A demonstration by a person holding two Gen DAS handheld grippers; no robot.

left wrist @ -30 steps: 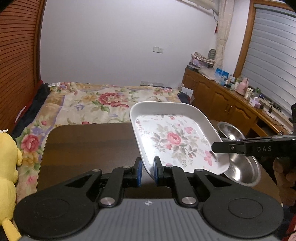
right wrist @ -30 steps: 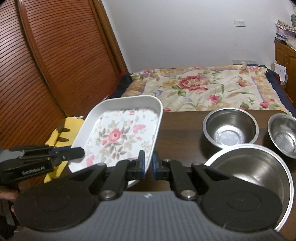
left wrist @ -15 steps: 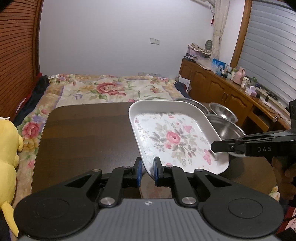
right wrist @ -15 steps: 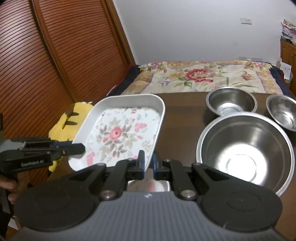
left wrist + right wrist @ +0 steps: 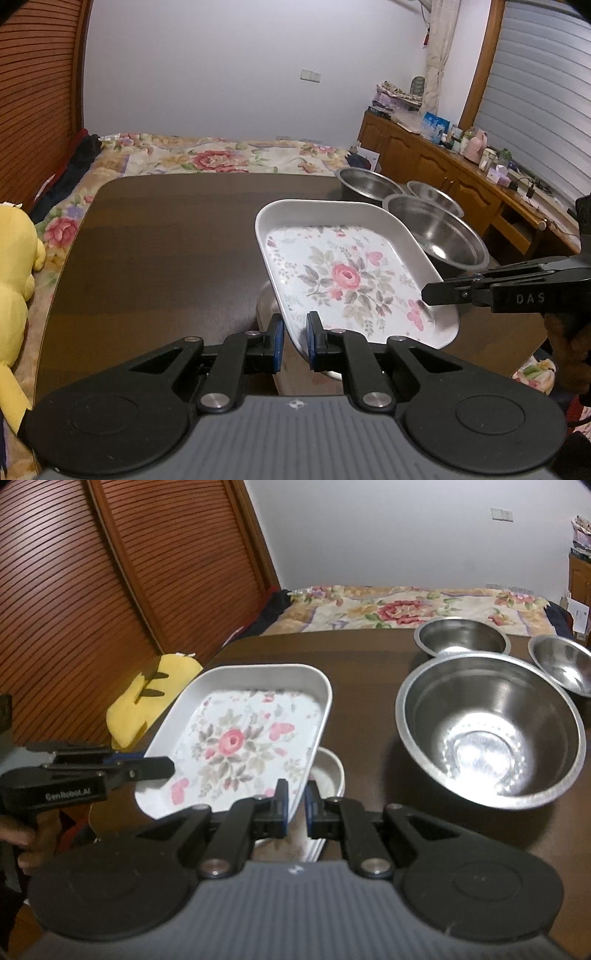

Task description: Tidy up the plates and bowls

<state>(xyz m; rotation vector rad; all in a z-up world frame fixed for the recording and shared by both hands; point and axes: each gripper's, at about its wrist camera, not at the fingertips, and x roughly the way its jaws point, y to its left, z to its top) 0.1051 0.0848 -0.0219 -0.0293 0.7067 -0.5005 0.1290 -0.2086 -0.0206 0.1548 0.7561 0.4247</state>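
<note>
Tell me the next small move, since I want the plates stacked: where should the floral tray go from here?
Probably lower it straight down. Both grippers, left and right, clamp the tray by its rim, held above a white plate on the table.

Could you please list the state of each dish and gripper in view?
Floral tray: lifted, tilted, gripped at two edges.
Left gripper: shut on tray rim.
Right gripper: shut on tray rim.
Large steel bowl: upright, empty, on the table.
Two smaller steel bowls: upright, empty.
</note>
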